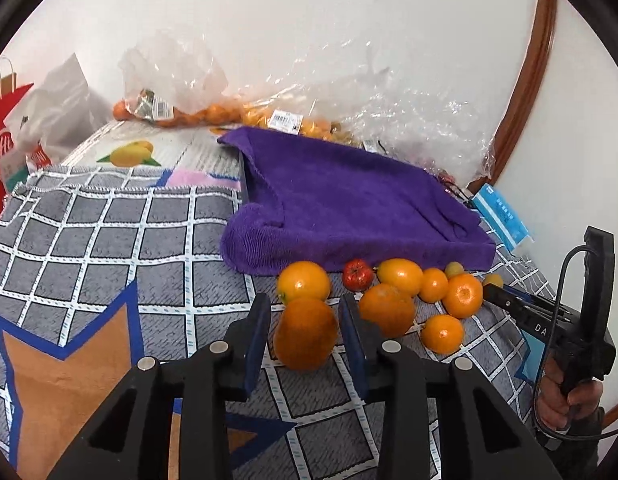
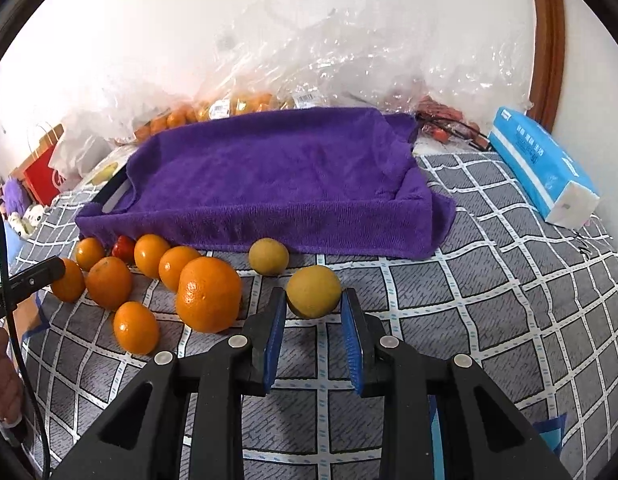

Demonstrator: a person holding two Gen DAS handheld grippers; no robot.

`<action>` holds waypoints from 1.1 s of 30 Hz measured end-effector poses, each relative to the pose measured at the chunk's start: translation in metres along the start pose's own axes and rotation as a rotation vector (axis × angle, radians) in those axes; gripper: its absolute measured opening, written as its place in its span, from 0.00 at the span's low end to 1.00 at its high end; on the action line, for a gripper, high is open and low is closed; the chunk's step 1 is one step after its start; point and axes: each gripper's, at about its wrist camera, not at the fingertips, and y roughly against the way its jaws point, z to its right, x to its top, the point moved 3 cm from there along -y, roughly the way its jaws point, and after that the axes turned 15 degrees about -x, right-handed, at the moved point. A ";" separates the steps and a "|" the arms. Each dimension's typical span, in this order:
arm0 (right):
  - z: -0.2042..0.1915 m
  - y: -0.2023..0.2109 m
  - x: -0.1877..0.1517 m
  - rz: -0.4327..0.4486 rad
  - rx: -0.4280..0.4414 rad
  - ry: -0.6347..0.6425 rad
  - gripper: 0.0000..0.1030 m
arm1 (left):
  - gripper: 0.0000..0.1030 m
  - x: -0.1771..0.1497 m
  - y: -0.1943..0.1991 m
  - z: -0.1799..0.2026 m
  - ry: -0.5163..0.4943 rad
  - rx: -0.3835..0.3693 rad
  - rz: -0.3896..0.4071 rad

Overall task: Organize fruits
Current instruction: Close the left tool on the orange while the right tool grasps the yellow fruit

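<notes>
Both your tongs hold fruit: left tongs (image 1: pixel 305 336) an orange (image 1: pixel 305 334), right tongs (image 2: pixel 313 312) a yellow fruit (image 2: pixel 313 291) by its edges; a jerky lift could roll either out.

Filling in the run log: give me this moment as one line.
left claw: shut on orange | right claw: shut on yellow fruit | tray: empty | other fruit: on cloth

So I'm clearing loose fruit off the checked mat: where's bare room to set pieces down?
The purple towel-lined tray is bare inside. The checked mat is free between the tray and the tissue pack. Crowded: the orange cluster along the tray's front edge.
</notes>
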 end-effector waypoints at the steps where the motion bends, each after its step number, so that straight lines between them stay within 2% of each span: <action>1: 0.000 0.001 0.000 0.004 0.001 -0.002 0.27 | 0.32 0.000 0.001 0.000 0.000 0.000 0.002; 9: 0.001 0.010 0.001 0.026 -0.006 -0.021 0.27 | 0.27 0.002 0.008 -0.001 0.004 -0.002 0.044; 13: -0.001 0.021 0.002 0.029 0.005 -0.032 0.27 | 0.22 0.004 0.006 -0.005 0.062 -0.041 0.020; 18: -0.005 0.035 0.007 0.047 0.001 -0.027 0.27 | 0.22 0.007 0.007 -0.008 0.089 -0.071 -0.002; 21: -0.007 0.033 0.005 0.036 -0.011 -0.020 0.27 | 0.22 0.003 0.007 -0.014 0.126 -0.117 -0.020; 24: -0.006 0.028 0.002 0.017 -0.015 -0.028 0.27 | 0.22 0.003 0.010 -0.011 0.110 -0.092 -0.009; 26: -0.005 0.028 0.001 0.010 -0.015 -0.029 0.27 | 0.22 0.004 0.008 -0.008 0.096 -0.090 -0.033; 27: -0.005 0.028 0.000 0.009 -0.023 -0.021 0.27 | 0.22 0.003 0.005 -0.007 0.091 -0.095 -0.050; 28: -0.005 0.027 0.000 0.009 -0.026 -0.016 0.27 | 0.28 0.002 0.005 -0.006 0.081 -0.090 -0.050; 29: -0.005 0.025 -0.001 0.002 -0.029 -0.008 0.27 | 0.38 0.001 0.005 -0.004 0.067 -0.068 -0.047; 31: -0.004 0.021 -0.002 -0.013 -0.032 -0.001 0.27 | 0.49 0.000 0.001 -0.004 0.057 -0.039 -0.067; 33: -0.002 0.015 -0.005 -0.029 -0.046 0.003 0.27 | 0.49 -0.001 -0.001 -0.004 0.045 -0.001 -0.063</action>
